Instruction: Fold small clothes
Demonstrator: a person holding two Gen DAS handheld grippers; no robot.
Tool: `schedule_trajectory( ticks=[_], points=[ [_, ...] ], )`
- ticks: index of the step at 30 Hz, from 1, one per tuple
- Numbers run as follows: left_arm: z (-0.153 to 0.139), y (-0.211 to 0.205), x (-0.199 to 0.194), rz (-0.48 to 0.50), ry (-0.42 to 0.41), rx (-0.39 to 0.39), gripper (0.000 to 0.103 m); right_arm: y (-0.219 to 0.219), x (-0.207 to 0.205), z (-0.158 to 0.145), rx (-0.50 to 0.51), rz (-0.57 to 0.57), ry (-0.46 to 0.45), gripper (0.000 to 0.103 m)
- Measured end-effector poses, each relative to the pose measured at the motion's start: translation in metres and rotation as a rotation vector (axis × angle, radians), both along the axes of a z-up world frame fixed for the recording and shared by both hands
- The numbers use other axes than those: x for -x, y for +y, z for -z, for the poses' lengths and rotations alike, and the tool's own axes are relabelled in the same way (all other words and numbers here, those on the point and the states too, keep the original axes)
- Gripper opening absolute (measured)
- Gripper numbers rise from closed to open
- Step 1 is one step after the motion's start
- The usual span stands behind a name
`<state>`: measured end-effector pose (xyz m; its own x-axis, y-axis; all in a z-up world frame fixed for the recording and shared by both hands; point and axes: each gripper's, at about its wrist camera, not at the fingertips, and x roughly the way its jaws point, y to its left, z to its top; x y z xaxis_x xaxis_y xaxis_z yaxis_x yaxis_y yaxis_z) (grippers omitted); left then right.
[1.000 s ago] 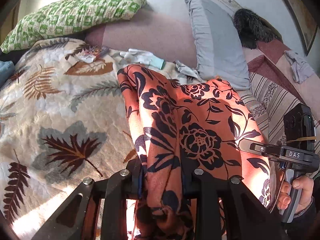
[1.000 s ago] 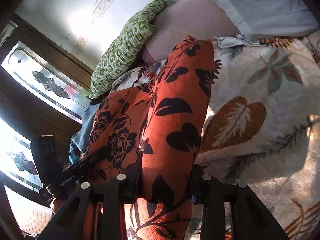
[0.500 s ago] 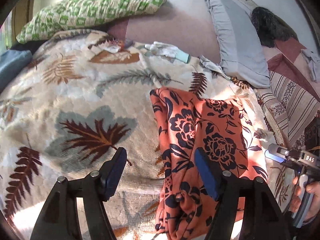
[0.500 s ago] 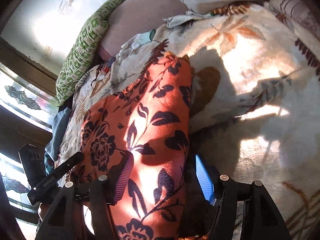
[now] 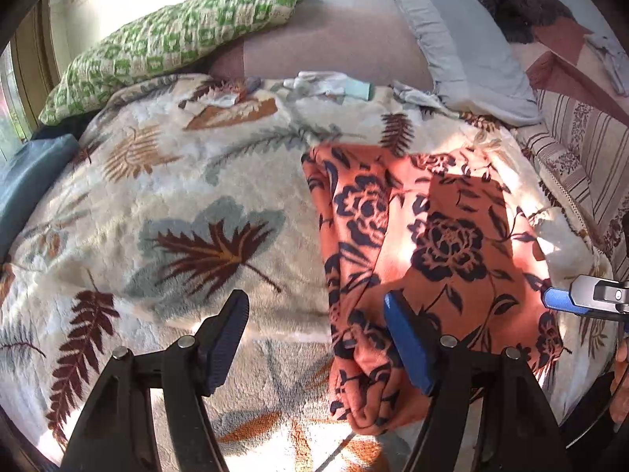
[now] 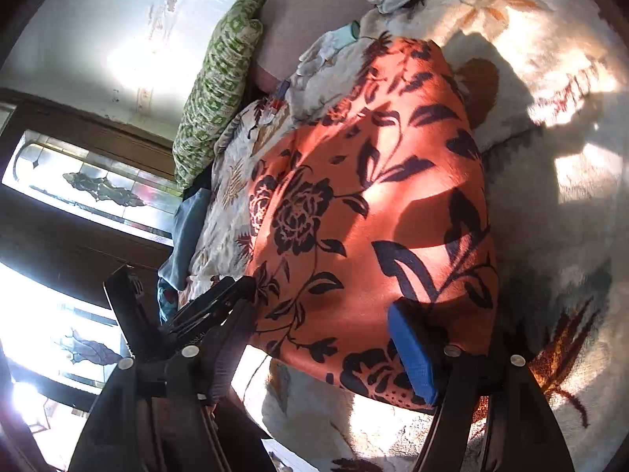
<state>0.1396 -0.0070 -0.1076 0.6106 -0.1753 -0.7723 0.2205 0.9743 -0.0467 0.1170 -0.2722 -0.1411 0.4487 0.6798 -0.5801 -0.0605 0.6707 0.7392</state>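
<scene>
Both the left hand-held gripper (image 5: 316,340) and right hand-held gripper (image 6: 314,350) are released; the orange floral garment (image 5: 424,259), seemingly folded, lies on the leaf-print blanket (image 5: 177,204).

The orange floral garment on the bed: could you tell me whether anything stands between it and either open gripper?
Nothing visible does. The orange floral garment lies flat on the leaf-print blanket. The left gripper is open at its near left edge, and the right gripper is open directly over its near end.

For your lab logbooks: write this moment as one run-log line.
phase: released | left gripper: open | right gripper: open | orange floral garment: folded, lying on leaf-print blanket
</scene>
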Motion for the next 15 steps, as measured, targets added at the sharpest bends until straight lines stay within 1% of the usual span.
schedule_trajectory(
  ticks=[2,4,6,8,10,11,13,15],
  points=[
    [-0.011,-0.004,-0.007,0.017,-0.025,0.022,0.073,-0.002,-0.006,-0.015,0.029,-0.005,-0.035,0.074],
    [-0.012,-0.013,-0.023,0.02,-0.022,-0.008,0.073,-0.008,-0.016,-0.024,0.015,0.003,-0.051,0.074],
    [-0.009,-0.019,-0.038,0.014,-0.012,-0.025,0.073,-0.015,-0.03,-0.028,0.017,0.014,-0.052,0.074],
    [-0.002,-0.022,-0.051,0.0,0.001,-0.044,0.073,-0.021,-0.043,-0.029,-0.009,0.019,-0.052,0.074],
    [0.01,-0.026,-0.062,-0.012,0.022,-0.085,0.073,-0.024,-0.054,-0.03,-0.043,0.013,-0.063,0.074],
    [0.018,-0.026,-0.068,-0.019,0.046,-0.101,0.073,-0.026,-0.06,-0.028,-0.061,0.011,-0.071,0.074],
    [0.033,-0.024,-0.074,-0.025,0.079,-0.097,0.074,-0.03,-0.073,-0.016,-0.076,0.025,-0.057,0.074],
    [0.04,-0.023,-0.075,-0.025,0.084,-0.093,0.075,-0.034,-0.086,0.008,-0.064,0.046,0.011,0.074]
  ],
)
